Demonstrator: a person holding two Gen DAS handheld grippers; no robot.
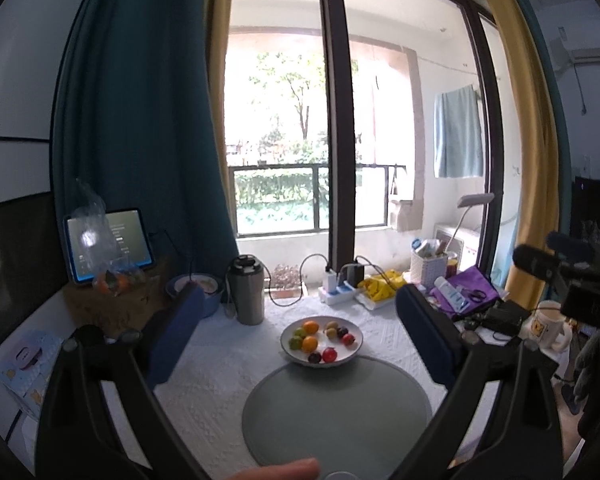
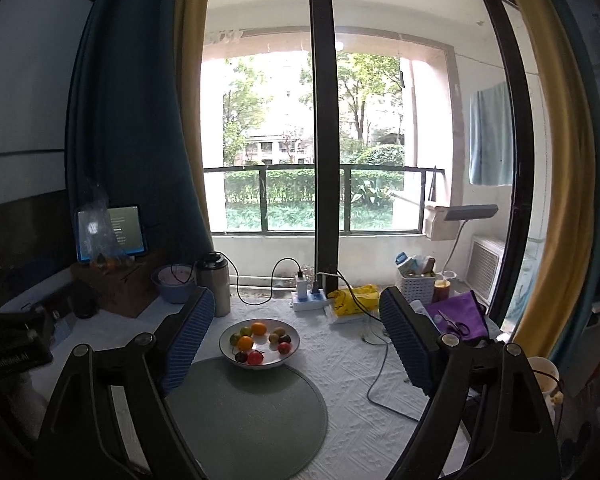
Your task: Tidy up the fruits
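Facing the white round bowl of small mixed fruits (image 1: 322,342) dead ahead, your left tool (image 1: 300,322) hangs wide and empty — right tool (image 2: 296,332) likewise, bowl slightly left.

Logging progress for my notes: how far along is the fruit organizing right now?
Nothing looks done yet. All the fruit still sits mixed in the white bowl, which rests at the far edge of the round grey mat. Left gripper and right gripper both have jaws spread wide, holding nothing. All the sorting remains.

Both tongs, left (image 1: 300,312) and right (image 2: 298,320), gape wide (empty).
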